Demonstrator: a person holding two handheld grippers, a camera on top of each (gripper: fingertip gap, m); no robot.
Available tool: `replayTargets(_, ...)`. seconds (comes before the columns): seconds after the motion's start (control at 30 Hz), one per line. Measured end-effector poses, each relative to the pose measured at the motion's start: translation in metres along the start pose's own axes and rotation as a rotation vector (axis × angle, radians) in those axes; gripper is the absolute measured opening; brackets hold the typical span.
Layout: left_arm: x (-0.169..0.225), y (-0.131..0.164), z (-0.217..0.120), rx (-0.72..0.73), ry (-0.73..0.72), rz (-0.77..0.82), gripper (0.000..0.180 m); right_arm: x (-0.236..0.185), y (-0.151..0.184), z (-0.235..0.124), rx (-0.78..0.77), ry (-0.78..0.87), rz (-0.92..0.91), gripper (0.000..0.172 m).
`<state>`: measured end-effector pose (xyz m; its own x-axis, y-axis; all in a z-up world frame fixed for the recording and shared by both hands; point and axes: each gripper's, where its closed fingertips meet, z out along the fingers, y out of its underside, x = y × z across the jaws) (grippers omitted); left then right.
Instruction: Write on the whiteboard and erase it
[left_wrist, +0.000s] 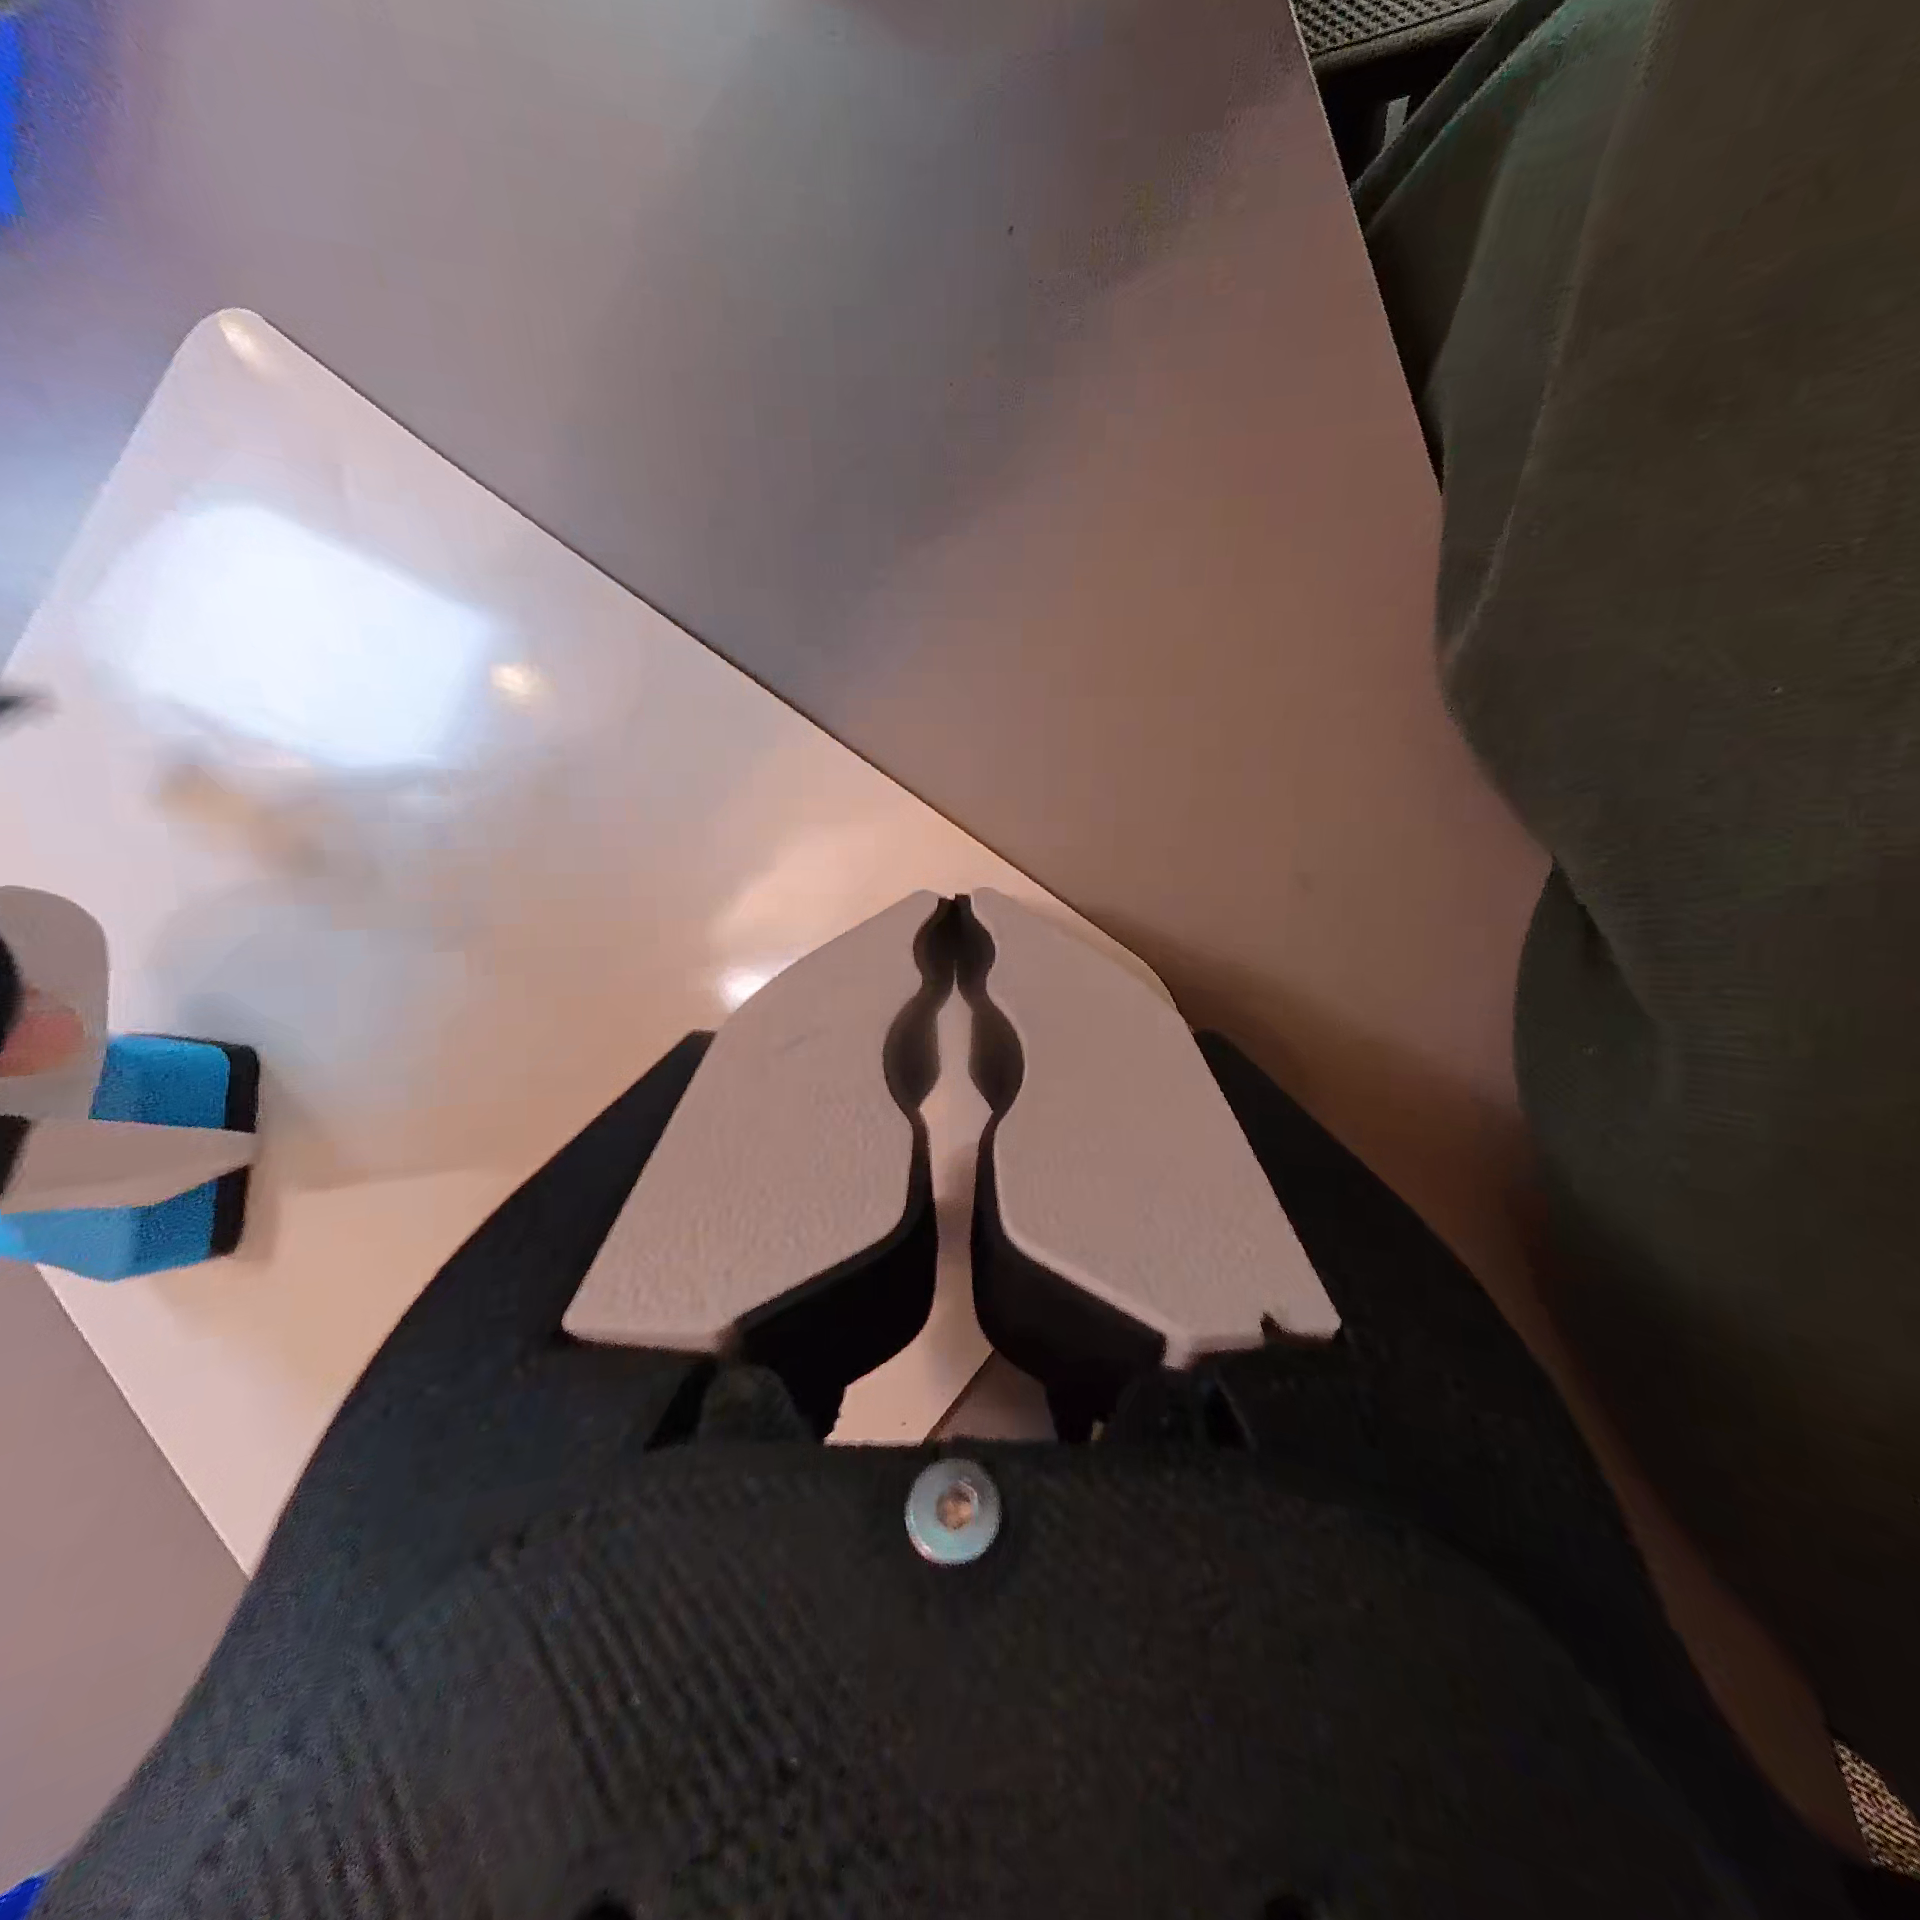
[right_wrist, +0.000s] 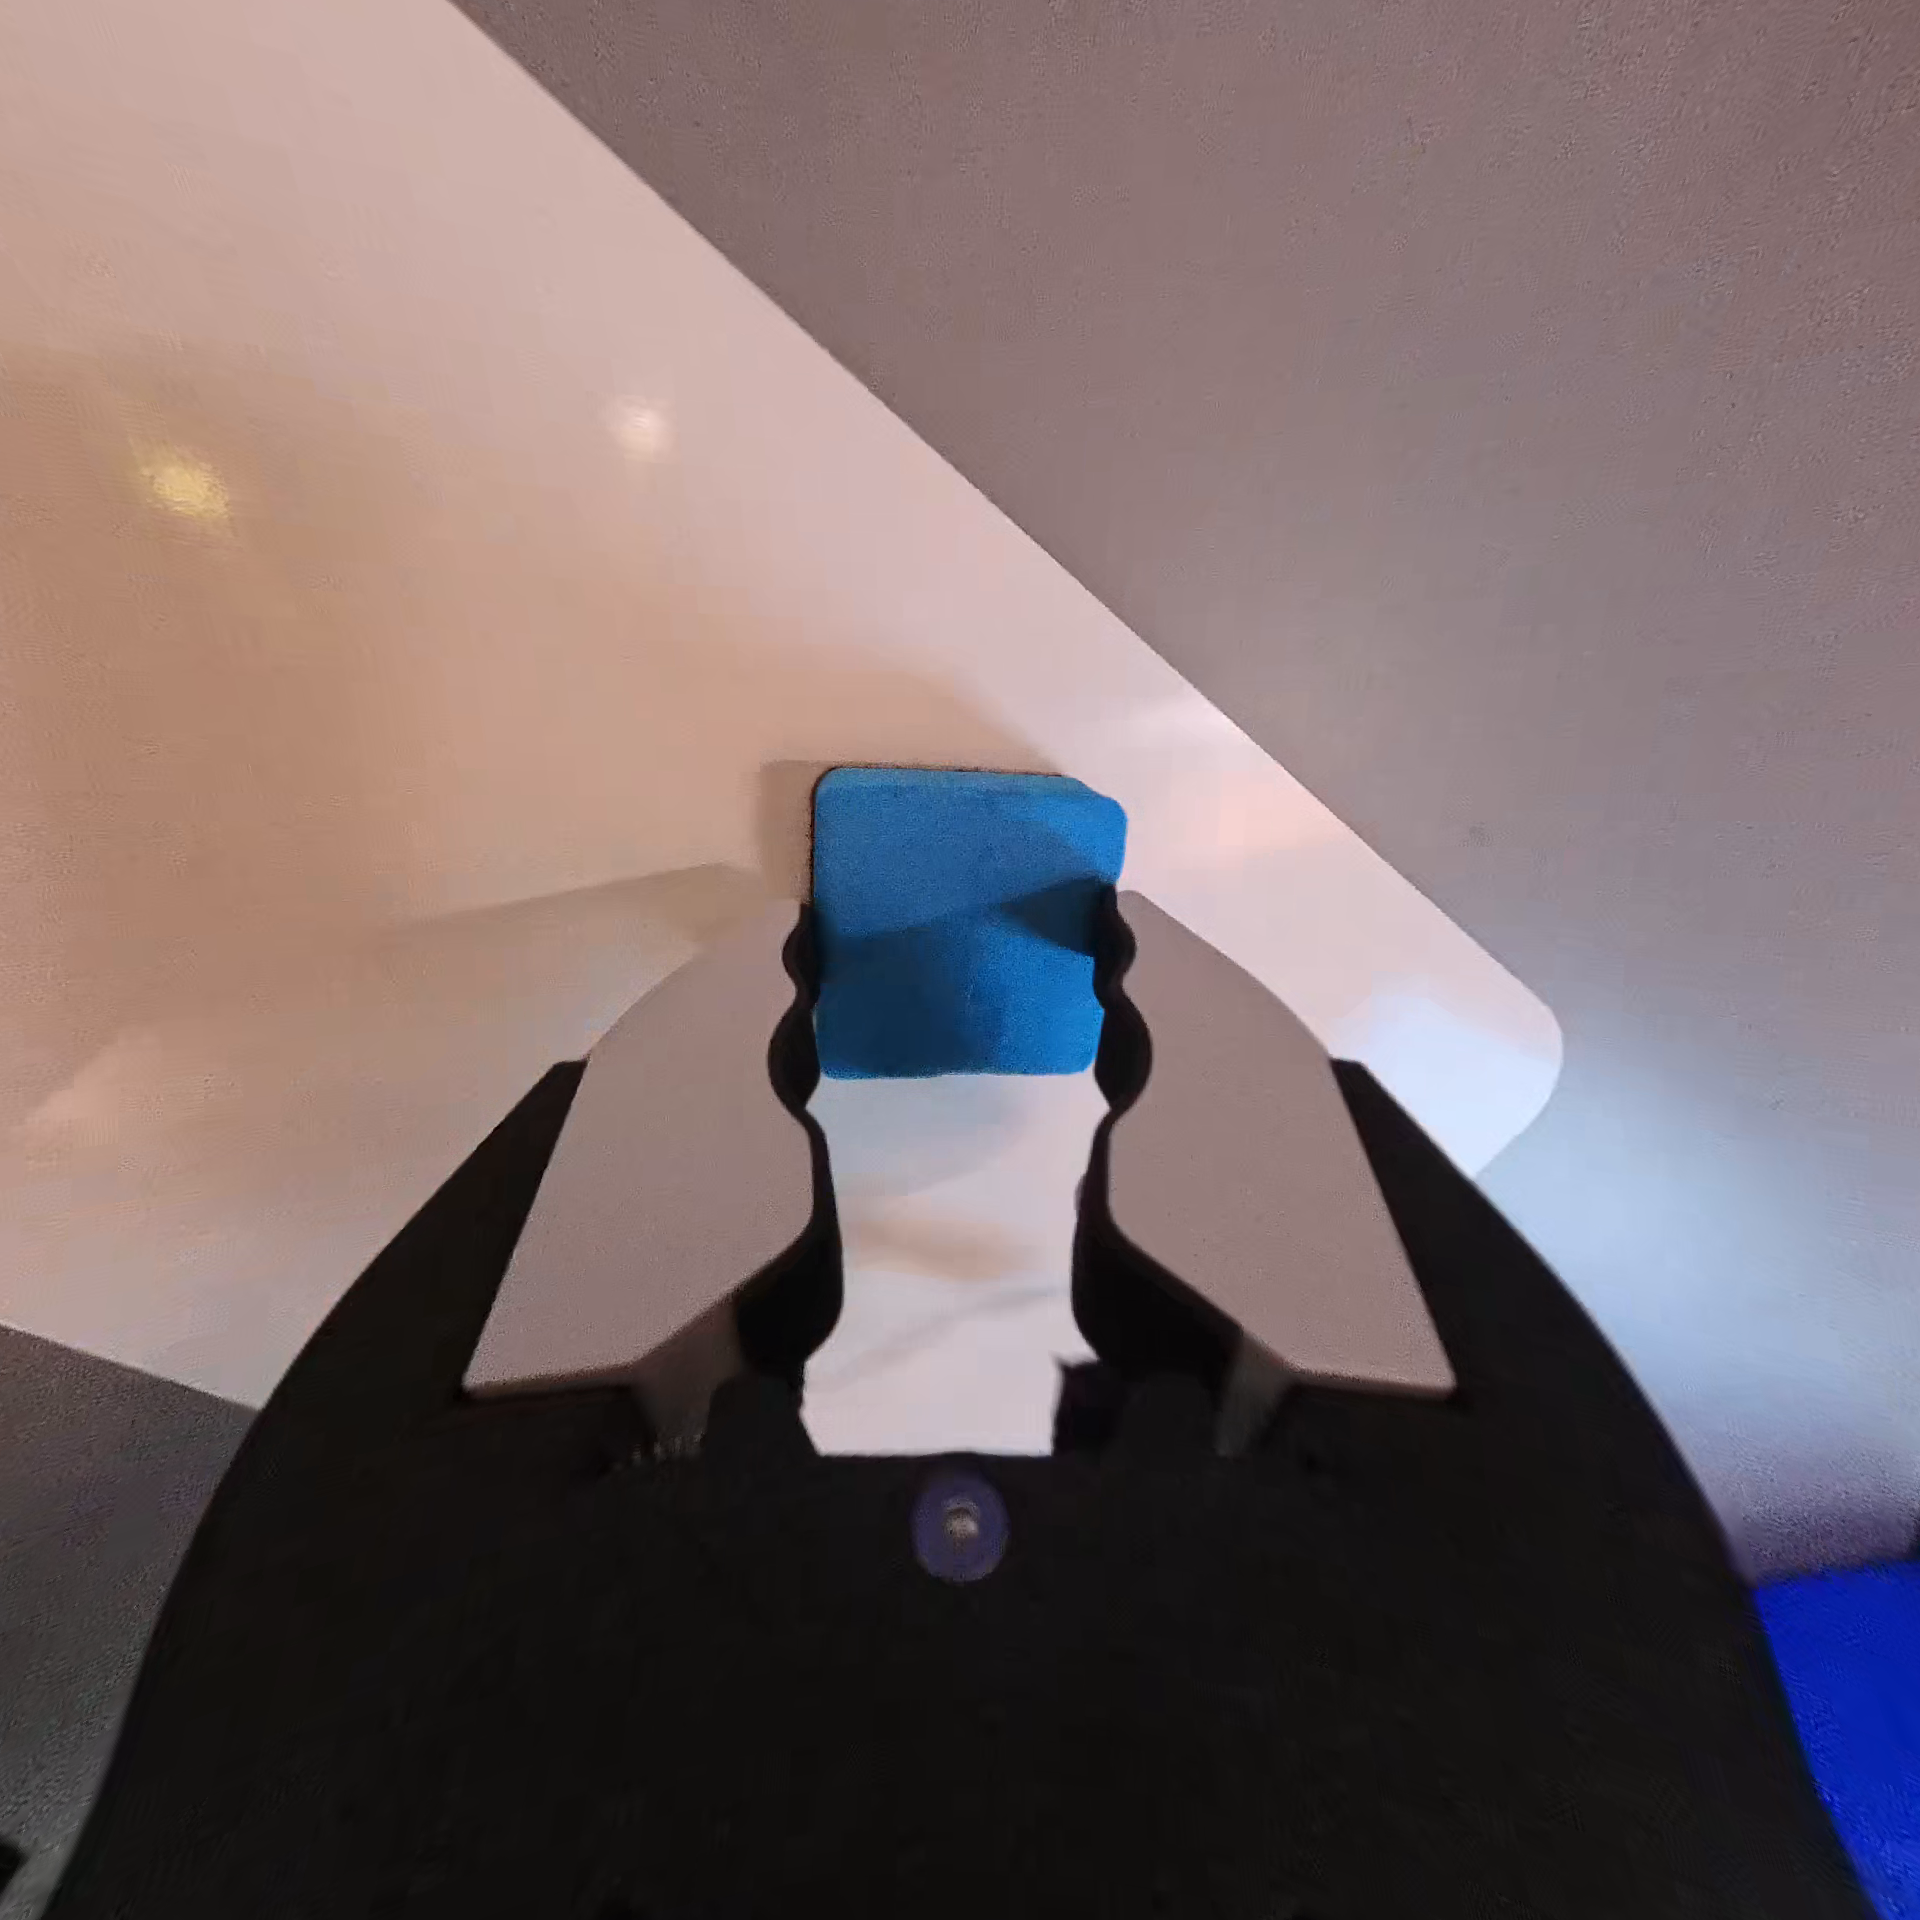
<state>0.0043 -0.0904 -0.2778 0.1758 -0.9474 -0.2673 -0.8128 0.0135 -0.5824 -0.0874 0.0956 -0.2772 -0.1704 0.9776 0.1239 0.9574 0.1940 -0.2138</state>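
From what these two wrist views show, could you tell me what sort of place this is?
Probably an office or lab desk, though little of the room shows. A small whiteboard lies flat on a grey table, the right gripper grips a blue eraser on it, and a seated person's green sleeve is alongside.

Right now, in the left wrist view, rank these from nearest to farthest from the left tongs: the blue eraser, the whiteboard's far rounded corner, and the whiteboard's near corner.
1. The whiteboard's near corner, right beside the shut left tongs, just to their right.
2. The blue eraser, on the board at the far left, gripped by the right tongs.
3. The whiteboard's far rounded corner, upper left.
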Motion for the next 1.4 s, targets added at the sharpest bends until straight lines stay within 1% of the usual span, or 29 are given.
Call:
replayTargets(0.03, 0.0, 0.0, 0.0, -0.003, -0.005, 0.004, 0.001, 0.017, 0.011, -0.001, -0.018, 0.001, 0.077, 0.051)
replayTargets(0.07, 0.0, 0.0, 0.0, -0.007, -0.011, 0.007, 0.001, 0.046, 0.035, -0.001, -0.067, 0.065, 0.157, 0.052)
replayTargets(0.1, 0.001, 0.001, -0.001, -0.01, -0.012, 0.008, 0.001, 0.07, 0.06, -0.003, -0.088, 0.088, 0.261, 0.051)
replayTargets(0.13, 0.001, 0.001, -0.001, -0.01, -0.01, 0.005, 0.001, 0.085, 0.083, -0.006, -0.083, 0.095, 0.361, 0.051)
replayTargets(0.17, 0.001, 0.001, -0.001, -0.008, -0.007, 0.001, 0.001, 0.09, 0.104, -0.01, -0.085, 0.112, 0.412, 0.051)
replayTargets(0.2, 0.001, 0.002, -0.002, -0.006, -0.004, -0.002, 0.001, 0.086, 0.119, -0.014, -0.081, 0.128, 0.417, 0.051)
replayTargets(0.23, 0.001, 0.002, -0.002, -0.004, -0.003, -0.003, 0.001, 0.073, 0.129, -0.018, -0.076, 0.133, 0.387, 0.051)
replayTargets(0.27, 0.0, 0.002, -0.001, -0.003, -0.005, -0.004, 0.001, 0.05, 0.13, -0.022, -0.061, 0.109, 0.349, 0.051)
replayTargets(0.33, -0.002, 0.002, -0.001, -0.005, -0.006, -0.009, 0.001, -0.004, 0.125, -0.028, -0.036, 0.088, 0.242, 0.052)
replayTargets(0.43, -0.001, 0.001, 0.0, -0.004, -0.004, -0.001, 0.001, -0.09, 0.092, -0.032, 0.043, 0.002, 0.042, 0.051)
replayTargets(0.47, -0.001, 0.001, 0.0, -0.005, -0.002, 0.001, 0.001, -0.112, 0.081, -0.033, 0.058, -0.027, -0.015, 0.051)
replayTargets(0.5, -0.001, 0.001, 0.0, -0.006, -0.001, 0.0, 0.001, -0.125, 0.073, -0.033, 0.053, -0.049, -0.055, 0.051)
replayTargets(0.53, 0.0, 0.001, -0.001, -0.006, -0.001, 0.005, 0.001, -0.129, 0.069, -0.033, 0.039, -0.062, -0.082, 0.052)
replayTargets(0.57, 0.0, 0.002, -0.001, -0.007, 0.001, 0.009, 0.001, -0.122, 0.065, -0.03, 0.034, -0.062, -0.085, 0.052)
replayTargets(0.6, 0.002, 0.002, -0.002, -0.008, 0.005, 0.013, 0.001, -0.102, 0.063, -0.026, 0.035, -0.036, -0.048, 0.052)
replayTargets(0.67, 0.004, 0.003, -0.003, -0.008, 0.008, 0.021, 0.001, -0.046, 0.059, -0.017, 0.05, 0.01, 0.068, 0.052)
replayTargets(0.73, 0.004, 0.004, -0.004, -0.007, 0.009, 0.025, 0.001, 0.014, 0.062, -0.009, 0.052, 0.049, 0.192, 0.052)
replayTargets(0.83, 0.005, 0.004, -0.004, -0.001, 0.022, 0.015, 0.001, 0.088, 0.077, 0.0, 0.04, 0.113, 0.355, 0.052)
replayTargets(0.87, 0.005, 0.004, -0.005, 0.002, 0.027, 0.008, 0.001, 0.109, 0.086, 0.0, 0.019, 0.158, 0.403, 0.052)
replayTargets(0.93, 0.005, 0.004, -0.005, 0.016, 0.037, -0.007, 0.0, 0.15, 0.111, -0.003, -0.068, 0.302, 0.469, 0.052)
replayTargets(0.97, 0.005, 0.005, -0.006, 0.022, 0.045, -0.014, 0.0, 0.158, 0.118, -0.003, -0.078, 0.295, 0.507, 0.052)
replayTargets(1.03, 0.005, 0.005, -0.007, 0.038, 0.059, -0.021, 0.0, 0.169, 0.117, -0.006, 0.005, 0.238, 0.643, 0.052)
replayTargets(1.1, 0.004, 0.003, -0.011, 0.099, 0.074, -0.058, 0.0, 0.184, 0.119, -0.014, 0.057, 0.257, 0.72, 0.052)
replayTargets(1.17, -0.002, 0.002, -0.019, 0.156, 0.066, -0.112, 0.0, 0.191, 0.128, -0.015, 0.038, 0.268, 0.756, 0.052)
replayTargets(1.23, -0.015, 0.003, -0.029, 0.206, 0.023, -0.154, 0.0, 0.19, 0.137, -0.006, 0.002, 0.24, 0.797, 0.056)
replayTargets(1.27, -0.021, 0.005, -0.034, 0.231, -0.001, -0.181, 0.0, 0.192, 0.14, -0.003, -0.005, 0.252, 0.804, 0.074)
replayTargets(1.3, -0.028, 0.008, -0.039, 0.249, -0.027, -0.208, 0.0, 0.196, 0.141, -0.005, 0.008, 0.291, 0.801, 0.083)
replayTargets(1.37, -0.047, 0.016, -0.05, 0.276, -0.105, -0.258, 0.0, 0.203, 0.127, -0.022, 0.139, 0.369, 0.774, 0.095)
replayTargets(1.4, -0.057, 0.021, -0.057, 0.289, -0.153, -0.282, 0.0, 0.204, 0.116, -0.038, 0.233, 0.413, 0.747, 0.097)
